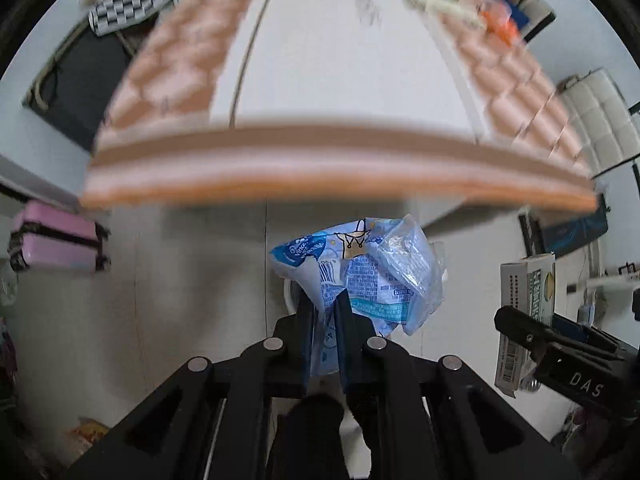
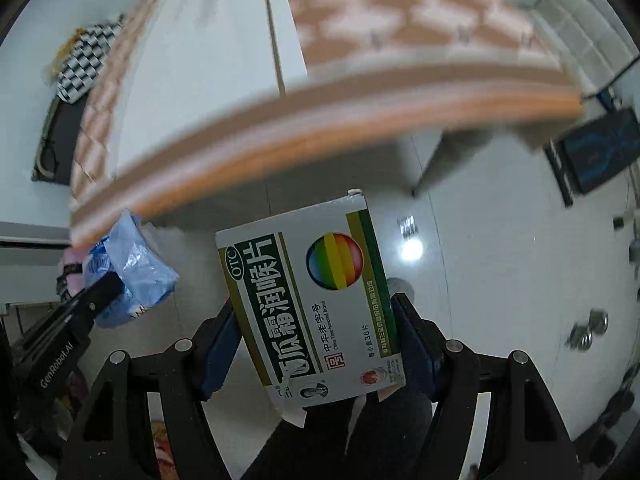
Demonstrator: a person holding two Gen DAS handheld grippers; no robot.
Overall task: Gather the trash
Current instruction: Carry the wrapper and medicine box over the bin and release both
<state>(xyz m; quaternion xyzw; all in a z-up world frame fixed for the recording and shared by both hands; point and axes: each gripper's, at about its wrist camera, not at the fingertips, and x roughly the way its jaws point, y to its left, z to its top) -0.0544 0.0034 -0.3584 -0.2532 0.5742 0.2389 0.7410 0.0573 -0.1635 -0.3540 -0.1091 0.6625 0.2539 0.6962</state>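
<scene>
Left wrist view: my left gripper is clamped tight on a crumpled blue wrapper, which hangs clear of the bed over the pale floor. Only a thin pinch of film sits between the pads, so I judge I should carry it smoothly and without jerks, or the plastic could slide out. My right gripper shows at the right edge, holding the box.

Right wrist view: my right gripper grips a medicine box across its width, jaws wide but pressed against both sides. The box is tilted and its bottom flap looks loose; I would keep the squeeze steady without crushing it. No bin is in view in either picture, so I would find it before releasing anything, and drop each piece only once it is right above the opening.
</scene>
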